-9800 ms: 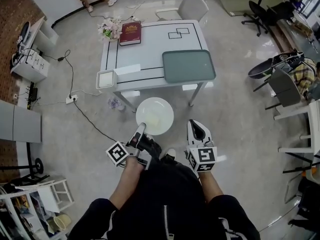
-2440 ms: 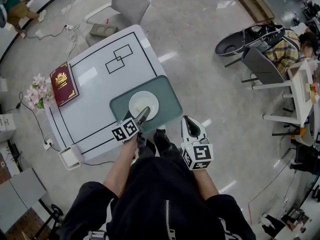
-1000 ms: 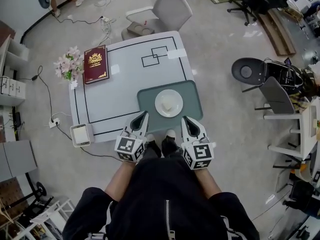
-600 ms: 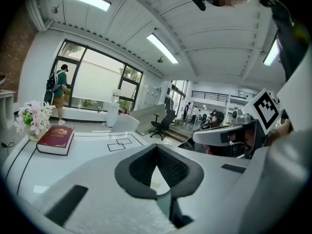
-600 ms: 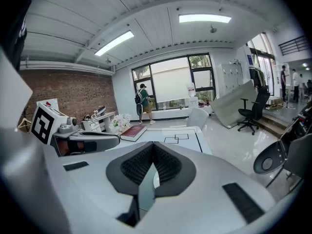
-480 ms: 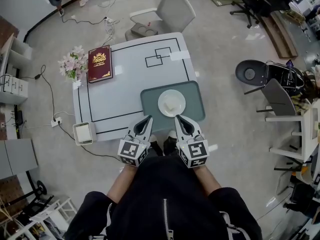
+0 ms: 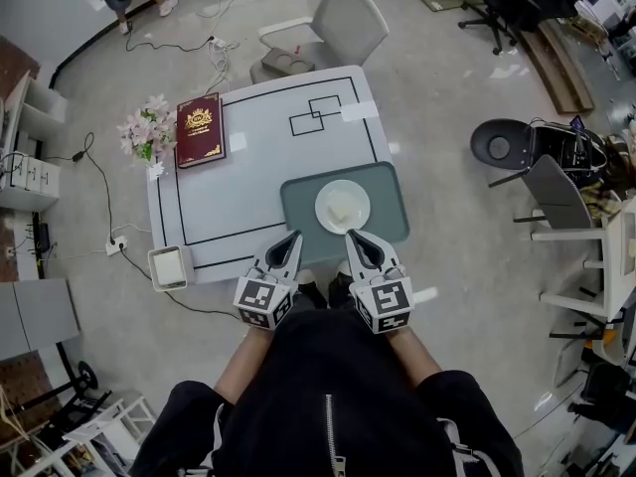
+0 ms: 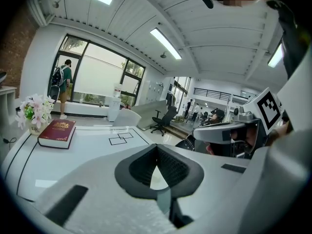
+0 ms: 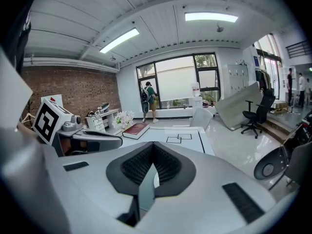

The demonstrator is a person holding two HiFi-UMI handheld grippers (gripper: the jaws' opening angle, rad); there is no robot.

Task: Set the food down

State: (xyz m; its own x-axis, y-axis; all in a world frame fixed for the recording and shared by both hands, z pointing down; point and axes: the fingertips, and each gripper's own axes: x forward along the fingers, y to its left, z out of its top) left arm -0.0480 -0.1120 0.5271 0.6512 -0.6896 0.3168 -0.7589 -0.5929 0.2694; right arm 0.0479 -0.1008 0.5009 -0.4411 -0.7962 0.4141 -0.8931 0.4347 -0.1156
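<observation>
Table (image 7: pixel 248 147) corner: tray (image 7: pixel 298 217) bearing plate (image 7: pixel 342 207); left tool (image 7: pixel 294 237), right tool (image 7: pixel 352 237) shut at edge.

This looks like an open-plan office or test lab: a polished grey floor (image 7: pixel 437 78), rolling office chairs (image 7: pixel 500 6), a white table (image 7: pixel 258 157) marked with black lines, loose cables (image 7: pixel 214 48), ceiling strip lights (image 9: pixel 210 17), tall windows (image 9: pixel 180 84) and a brick wall (image 9: pixel 73 94).
</observation>
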